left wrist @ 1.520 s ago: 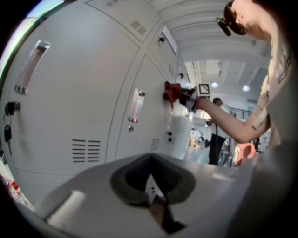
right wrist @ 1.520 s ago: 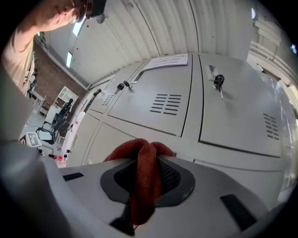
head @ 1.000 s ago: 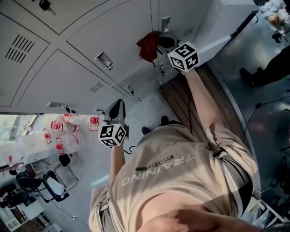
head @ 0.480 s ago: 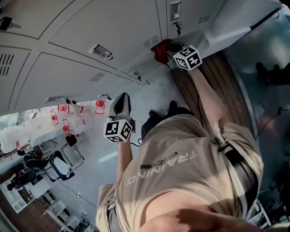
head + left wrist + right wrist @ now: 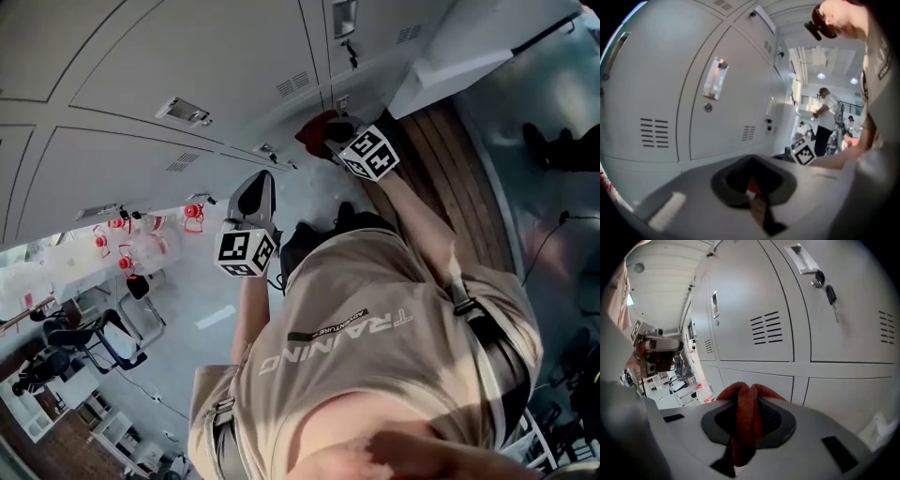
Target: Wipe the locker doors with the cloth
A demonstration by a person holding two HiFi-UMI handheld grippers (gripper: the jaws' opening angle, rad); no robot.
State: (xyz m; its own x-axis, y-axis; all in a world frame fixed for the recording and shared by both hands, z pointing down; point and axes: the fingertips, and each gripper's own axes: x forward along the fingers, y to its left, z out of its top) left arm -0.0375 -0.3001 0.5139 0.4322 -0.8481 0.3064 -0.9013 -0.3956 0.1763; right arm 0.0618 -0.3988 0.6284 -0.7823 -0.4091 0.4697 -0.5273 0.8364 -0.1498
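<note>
Right tongs point(image 5: 328, 134) shifted along lockers point(image 5: 187, 56) | clamped on cloth point(image 5: 746, 427), bunched lengthwise | left tongs point(image 5: 264, 180) together

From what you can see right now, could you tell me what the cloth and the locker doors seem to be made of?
The cloth looks like soft woven fabric, perhaps microfibre: it is rust-red and matte, with a ribbed weave and limp folds. The locker doors look like painted sheet metal, pale grey with a smooth satin finish, judging by the punched vent slots and soft sheen.

Beige short-sleeved T-shirt point(image 5: 375, 347), pale TRAINING print point(image 5: 328, 345), dark waist strap point(image 5: 497, 349), grey left gripper point(image 5: 259, 192), grey right gripper point(image 5: 335, 129), 1 black-and-white marker cube point(image 5: 246, 253) on each
</note>
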